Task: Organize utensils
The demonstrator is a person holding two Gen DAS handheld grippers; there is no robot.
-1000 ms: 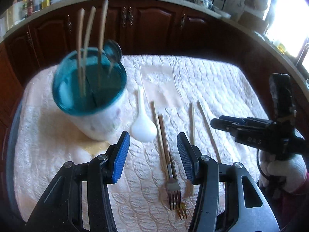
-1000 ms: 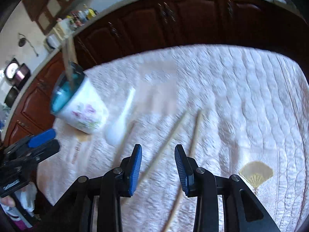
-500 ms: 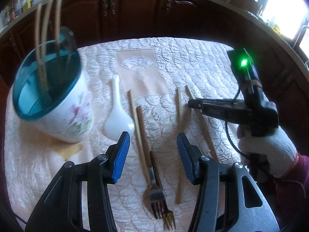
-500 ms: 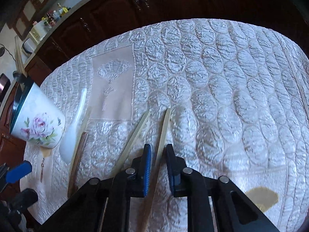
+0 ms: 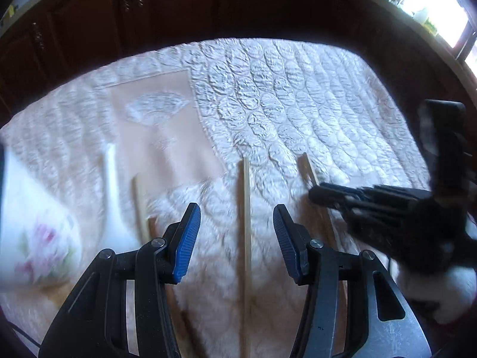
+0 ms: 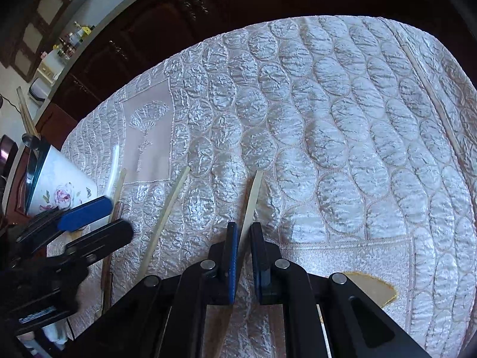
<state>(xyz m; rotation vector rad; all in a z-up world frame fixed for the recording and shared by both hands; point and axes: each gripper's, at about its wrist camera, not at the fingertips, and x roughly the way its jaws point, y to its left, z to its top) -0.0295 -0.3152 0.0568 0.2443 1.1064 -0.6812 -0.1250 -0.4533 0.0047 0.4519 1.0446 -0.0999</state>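
Pale wooden chopsticks lie on a quilted white cloth (image 6: 342, 119). My right gripper (image 6: 244, 232) is shut on one chopstick (image 6: 253, 194), low over the cloth, and its dark jaws (image 5: 316, 192) show from the side in the left wrist view. My left gripper (image 5: 235, 211) is open, and a second chopstick (image 5: 246, 208) lies on the cloth between its blue pads without touching them. A floral cup (image 6: 62, 185) with a teal inside holds chopsticks and a metal spoon at the far left. A white ceramic spoon (image 5: 111, 191) lies beside it.
A third chopstick (image 5: 137, 200) and a brown fork handle (image 5: 152, 223) lie left of my left gripper. A gloved hand (image 5: 441, 295) holds the right gripper. Dark wooden cabinets (image 6: 208, 24) ring the table's far side. A gold fan motif (image 6: 369, 289) marks the cloth at the near right.
The right gripper's jaws closed onto the chopstick and dropped toward the cloth. The left gripper swung right, from the cup and fork to over the second chopstick, and came lower.
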